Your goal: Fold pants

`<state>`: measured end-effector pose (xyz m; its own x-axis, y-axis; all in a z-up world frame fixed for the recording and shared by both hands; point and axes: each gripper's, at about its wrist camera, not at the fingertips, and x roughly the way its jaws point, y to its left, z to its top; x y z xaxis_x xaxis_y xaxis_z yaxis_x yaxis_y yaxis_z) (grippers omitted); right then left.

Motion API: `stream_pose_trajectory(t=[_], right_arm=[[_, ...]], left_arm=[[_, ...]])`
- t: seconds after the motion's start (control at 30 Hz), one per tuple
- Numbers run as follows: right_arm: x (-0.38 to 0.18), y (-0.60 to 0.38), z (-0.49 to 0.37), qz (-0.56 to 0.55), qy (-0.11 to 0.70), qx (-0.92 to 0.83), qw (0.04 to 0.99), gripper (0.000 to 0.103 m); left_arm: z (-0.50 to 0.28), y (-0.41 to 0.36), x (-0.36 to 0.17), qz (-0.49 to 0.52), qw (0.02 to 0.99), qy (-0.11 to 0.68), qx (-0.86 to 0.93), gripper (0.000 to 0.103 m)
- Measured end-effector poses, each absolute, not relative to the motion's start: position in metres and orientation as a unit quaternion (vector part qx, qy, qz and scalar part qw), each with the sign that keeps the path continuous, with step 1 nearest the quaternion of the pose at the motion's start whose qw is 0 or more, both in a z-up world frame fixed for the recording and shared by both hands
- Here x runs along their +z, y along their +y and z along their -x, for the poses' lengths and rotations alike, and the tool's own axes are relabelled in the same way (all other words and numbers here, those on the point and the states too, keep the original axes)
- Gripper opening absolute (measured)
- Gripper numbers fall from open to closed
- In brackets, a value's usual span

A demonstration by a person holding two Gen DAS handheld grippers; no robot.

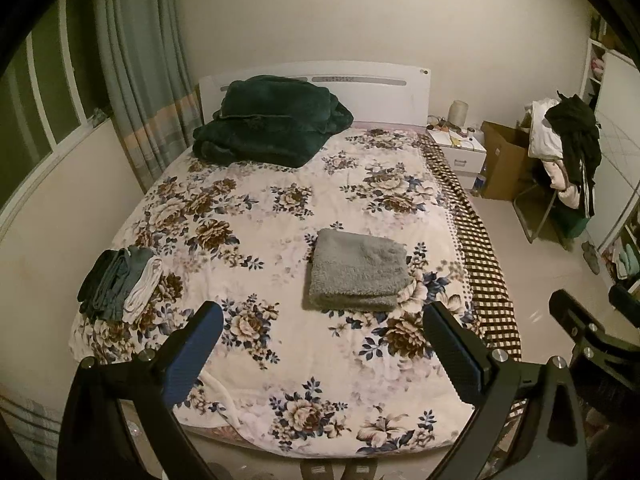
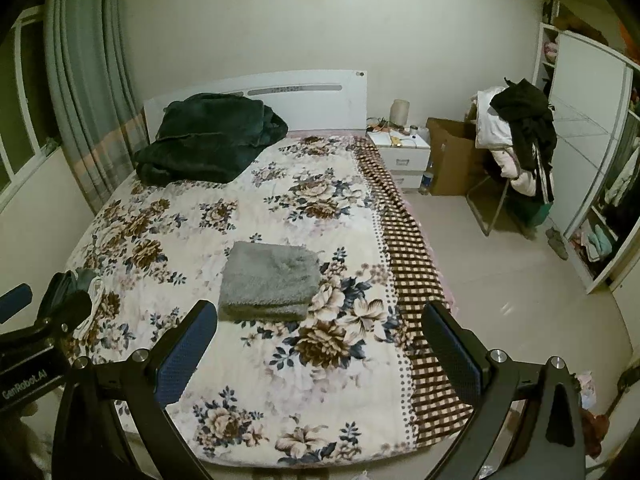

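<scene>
Both grippers, left (image 1: 322, 354) and right (image 2: 320, 354), hang with fingers spread wide and empty over the near edge of the bed (image 1: 280, 412). The grey fleece pants (image 1: 358, 270) lie in a thick, fuzzy rectangle (already folded, it seems) toward the right of the floral cover. Plush layers are springy; a careless nudge could slide them apart, and any further grab may catch the soft bedcover too.

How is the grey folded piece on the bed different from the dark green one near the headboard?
The grey folded piece is pale, small and a neat flat rectangle. The dark green blanket is much darker, bigger and bulkier, loosely bunched. The grey one lies mid-bed, nearer the foot; the green one lies against the headboard. Both look fluffy and rest on the floral bedspread.
</scene>
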<state>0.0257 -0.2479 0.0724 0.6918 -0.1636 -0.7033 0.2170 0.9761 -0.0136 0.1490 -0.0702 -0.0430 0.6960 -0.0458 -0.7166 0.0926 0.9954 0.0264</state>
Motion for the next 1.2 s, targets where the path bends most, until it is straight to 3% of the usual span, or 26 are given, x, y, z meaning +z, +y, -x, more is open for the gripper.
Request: stream_pose_trajectory(t=[1.2], right_arm=[[0.056, -0.253, -0.012, -0.039, 0.389, -0.097, 0.915, 0.103]], left_arm=[[-0.13, -0.069, -0.046, -0.022, 0.92, 0.39, -0.03, 0.102]])
